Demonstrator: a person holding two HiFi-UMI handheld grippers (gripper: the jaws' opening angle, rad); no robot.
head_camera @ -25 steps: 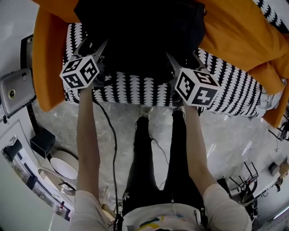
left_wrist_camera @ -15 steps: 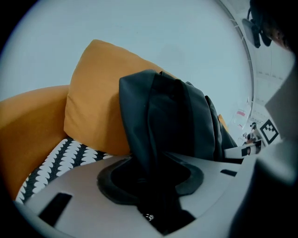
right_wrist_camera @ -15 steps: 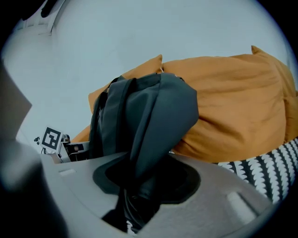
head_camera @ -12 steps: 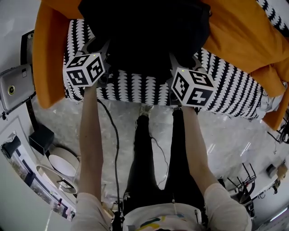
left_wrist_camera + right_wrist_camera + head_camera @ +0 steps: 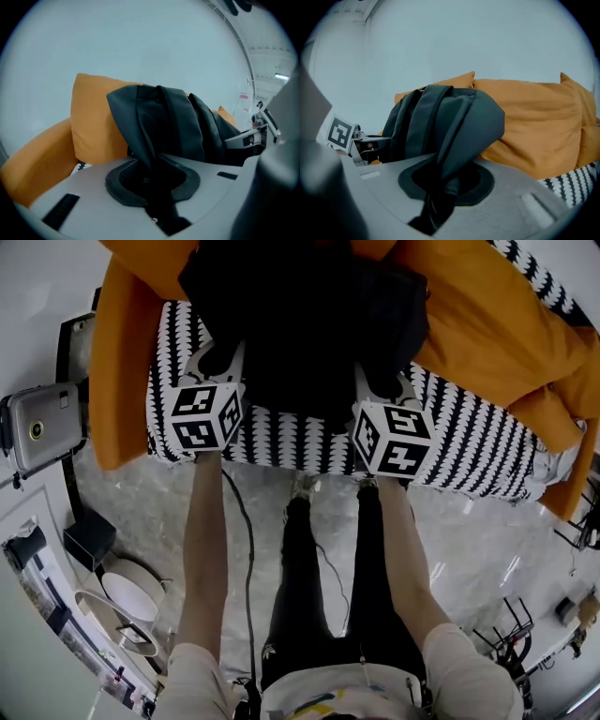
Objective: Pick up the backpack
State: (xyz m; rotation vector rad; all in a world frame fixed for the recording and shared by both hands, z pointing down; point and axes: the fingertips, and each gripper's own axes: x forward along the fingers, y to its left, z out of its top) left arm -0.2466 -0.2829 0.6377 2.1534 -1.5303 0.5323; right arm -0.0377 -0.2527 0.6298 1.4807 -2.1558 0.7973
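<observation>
A black backpack (image 5: 300,315) stands on a sofa seat covered in a black-and-white pattern (image 5: 469,442), leaning against orange cushions (image 5: 487,315). My left gripper (image 5: 223,360) is at its lower left corner and my right gripper (image 5: 377,382) at its lower right. The jaws of both have just been closing. In the left gripper view a fold of the backpack (image 5: 159,122) runs down into the left gripper (image 5: 152,187), which is pinched on it. In the right gripper view the backpack (image 5: 445,122) is bunched in the same way in the right gripper (image 5: 436,197).
Orange cushions (image 5: 534,122) flank the backpack on both sides. The sofa's front edge runs just below both grippers. On the marble floor (image 5: 469,531) are the person's legs, a black cable (image 5: 246,559), a round white stool (image 5: 131,592) and a silver device (image 5: 42,427).
Both grippers have gone from open beside the backpack's lower corners to shut on its fabric. They have drawn closer together, and the left one has rolled.
</observation>
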